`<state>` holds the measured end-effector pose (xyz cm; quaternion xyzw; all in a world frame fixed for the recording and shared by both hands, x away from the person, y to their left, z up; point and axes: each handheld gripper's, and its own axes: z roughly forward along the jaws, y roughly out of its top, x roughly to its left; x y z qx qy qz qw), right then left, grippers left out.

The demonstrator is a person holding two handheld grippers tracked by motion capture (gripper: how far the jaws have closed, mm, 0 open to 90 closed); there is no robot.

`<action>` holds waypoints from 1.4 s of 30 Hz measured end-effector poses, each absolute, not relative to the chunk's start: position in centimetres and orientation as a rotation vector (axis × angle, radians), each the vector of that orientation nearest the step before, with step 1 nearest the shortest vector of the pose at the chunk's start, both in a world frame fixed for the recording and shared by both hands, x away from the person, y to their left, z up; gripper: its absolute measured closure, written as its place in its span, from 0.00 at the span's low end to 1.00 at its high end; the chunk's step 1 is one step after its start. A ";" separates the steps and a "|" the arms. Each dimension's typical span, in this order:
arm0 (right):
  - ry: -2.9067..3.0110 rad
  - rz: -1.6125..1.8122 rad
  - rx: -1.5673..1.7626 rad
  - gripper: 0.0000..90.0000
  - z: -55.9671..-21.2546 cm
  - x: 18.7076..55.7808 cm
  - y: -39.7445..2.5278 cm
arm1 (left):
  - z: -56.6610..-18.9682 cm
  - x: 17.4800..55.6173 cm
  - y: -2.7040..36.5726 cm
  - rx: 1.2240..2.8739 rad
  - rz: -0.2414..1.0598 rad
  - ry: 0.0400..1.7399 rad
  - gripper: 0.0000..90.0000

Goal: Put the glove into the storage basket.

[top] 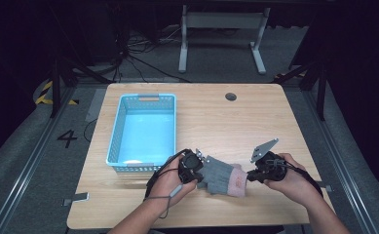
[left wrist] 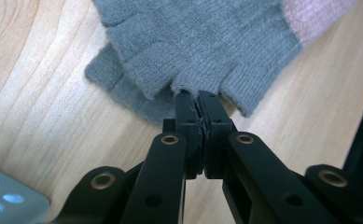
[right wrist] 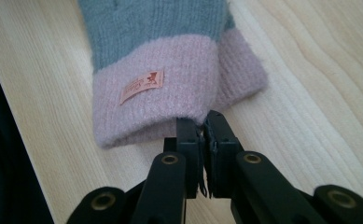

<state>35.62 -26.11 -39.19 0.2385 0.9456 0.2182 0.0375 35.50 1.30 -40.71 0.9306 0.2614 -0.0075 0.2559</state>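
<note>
Grey knit glove point(top: 220, 176) with a pink cuff point(top: 237, 184) lies flat on the wooden table point(top: 226, 122), near the front edge, between the two hands. It's fingerless: short open finger stubs point(left wrist: 137, 77) at one end, cuff at the other.

Left gripper point(top: 197, 163) sits at the finger end. In the left gripper view the jaws are pinched together on the edge of one grey finger stub, fabric caught between the tips. Clenched on the glove.

Right gripper point(top: 251, 175) sits at the cuff end. In the right gripper view the jaws are closed on the rim of the pink cuff, a thin bit of knit between them. Also grasping the glove. Small pink label point(right wrist: 142, 86) is stitched on the cuff, text too small to read.

Glove rests on the table, stretched roughly straight between the two grippers.

Blue plastic basket point(top: 120, 127) stands on the table's left half, just beyond the left hand point(top: 170, 183), apart from the glove. Right hand point(top: 294, 183) holds its gripper near the table's front right.
</note>
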 end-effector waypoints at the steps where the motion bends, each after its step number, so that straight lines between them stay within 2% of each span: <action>1: 2.895 0.684 0.733 0.96 -39.0 35.7 -26.2 | -40.6 35.4 1.4 2.514 -0.025 0.716 0.98; 15: 2.818 0.758 0.753 0.96 -38.2 37.1 -25.9 | -39.9 34.0 2.0 2.487 -0.032 0.714 0.98; 42: 2.787 0.684 0.811 0.96 -41.0 38.6 -25.2 | -42.3 34.7 0.7 2.583 -0.117 0.709 0.98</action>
